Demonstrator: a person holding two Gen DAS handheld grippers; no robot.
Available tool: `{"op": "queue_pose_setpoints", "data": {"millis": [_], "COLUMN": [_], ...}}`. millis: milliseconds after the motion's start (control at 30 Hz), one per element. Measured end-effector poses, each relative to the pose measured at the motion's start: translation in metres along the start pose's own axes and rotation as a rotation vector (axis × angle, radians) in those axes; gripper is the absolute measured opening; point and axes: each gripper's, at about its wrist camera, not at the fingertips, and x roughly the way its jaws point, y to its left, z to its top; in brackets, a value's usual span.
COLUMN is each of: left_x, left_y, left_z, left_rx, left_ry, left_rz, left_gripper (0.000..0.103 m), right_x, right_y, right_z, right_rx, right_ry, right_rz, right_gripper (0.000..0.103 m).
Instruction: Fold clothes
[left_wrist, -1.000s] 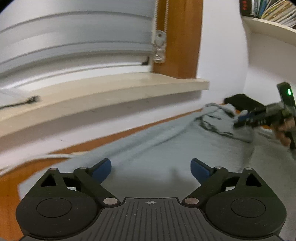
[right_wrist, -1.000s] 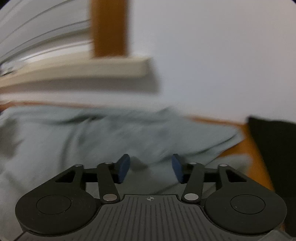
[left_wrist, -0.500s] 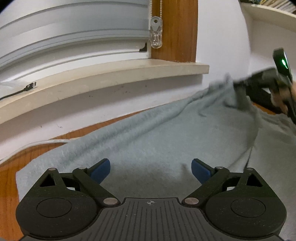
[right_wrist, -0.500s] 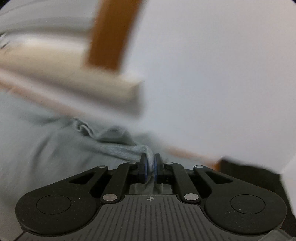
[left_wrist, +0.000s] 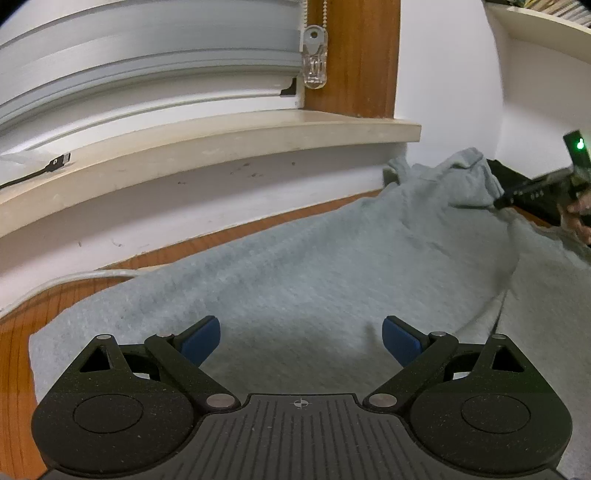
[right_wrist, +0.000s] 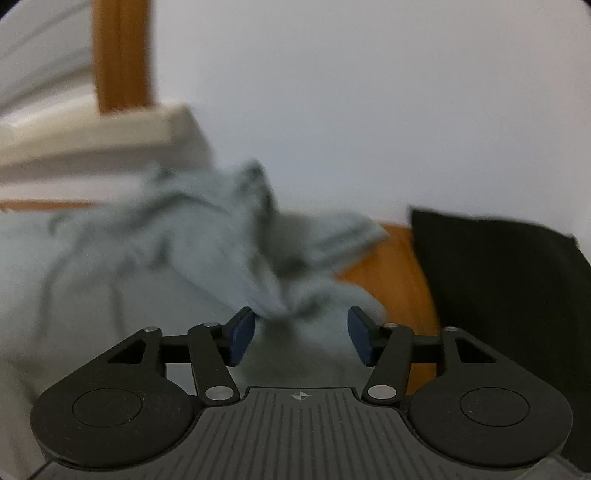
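On table (left_wrist: 14, 354) — garment (left_wrist: 332, 280) lengthwise toward wall (left_wrist: 443, 74)

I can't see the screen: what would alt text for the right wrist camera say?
A bunched, blurred grey garment lies on a wooden surface just ahead of the right gripper, whose jaws are opening with no cloth pressed between them. A black item sits to the right, below a white wall.

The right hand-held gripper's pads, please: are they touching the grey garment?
Apart. The right wrist view shows the opening right hand-held gripper with both pads clear of the bunched grey garment.
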Motion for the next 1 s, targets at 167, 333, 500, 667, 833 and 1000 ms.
{"op": "queue_pose_setpoints", "data": {"millis": [167, 333, 500, 667, 833, 1000], "left_x": [0.002, 0.000, 0.004, 0.009, 0.012, 0.016], "left_y": [-0.001, -0.001, -0.002, -0.005, -0.005, -0.009], "left_z": [0.001, 0.000, 0.000, 0.000, -0.001, -0.001], "left_rx": [0.006, 0.002, 0.002, 0.021, 0.030, 0.055], "left_ry": [0.004, 0.001, 0.024, 0.049, 0.060, 0.073], "left_rz": [0.007, 0.020, 0.022, 0.027, 0.036, 0.056], "left_gripper": [0.096, 0.096, 0.096, 0.096, 0.096, 0.096], "right_x": [0.018, 0.020, 0.033, 0.008, -0.023, -0.022], "right_y": [-0.006, -0.007, -0.007, -0.005, 0.030, 0.085], "right_z": [0.000, 0.010, 0.003, -0.008, -0.011, -0.029], "right_rx": [0.066, 0.095, 0.100, 0.123, 0.095, 0.088], "right_ry": [-0.004, -0.116, -0.044, -0.116, -0.199, -0.184], "right_rz": [0.002, -0.073, -0.056, -0.092, -0.008, 0.179], "right_gripper": [0.030, 0.000, 0.002, 0.050, 0.055, 0.063]}}
